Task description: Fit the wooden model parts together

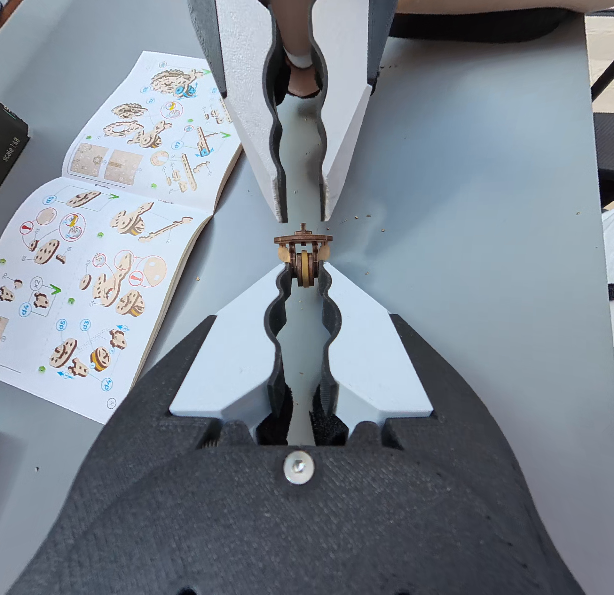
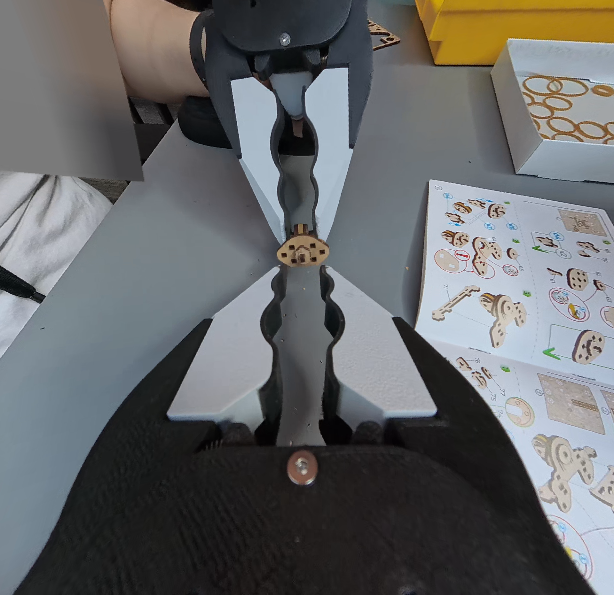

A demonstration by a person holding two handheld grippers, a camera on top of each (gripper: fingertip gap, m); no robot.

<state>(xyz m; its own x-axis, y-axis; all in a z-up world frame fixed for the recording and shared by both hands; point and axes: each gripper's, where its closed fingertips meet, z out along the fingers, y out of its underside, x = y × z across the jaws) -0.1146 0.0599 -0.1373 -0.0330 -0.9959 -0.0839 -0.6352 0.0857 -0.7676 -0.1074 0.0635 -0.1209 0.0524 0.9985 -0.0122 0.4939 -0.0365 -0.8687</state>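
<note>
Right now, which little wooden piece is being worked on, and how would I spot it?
Look at the grey table, beside the open instruction booklet. Two tools point tip to tip there, and the wooden model sits pinched in the left gripper. It alone is real wood: a holed oval plate over a small wheel.

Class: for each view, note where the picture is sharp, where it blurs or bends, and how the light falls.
Left wrist view: model sharp, booklet bowed by the wide lens, soft even light, faint shadows. Right wrist view: model sharp, right claw base darker, yellow bin stretched at the edge, grey masking patch upper left.
</note>
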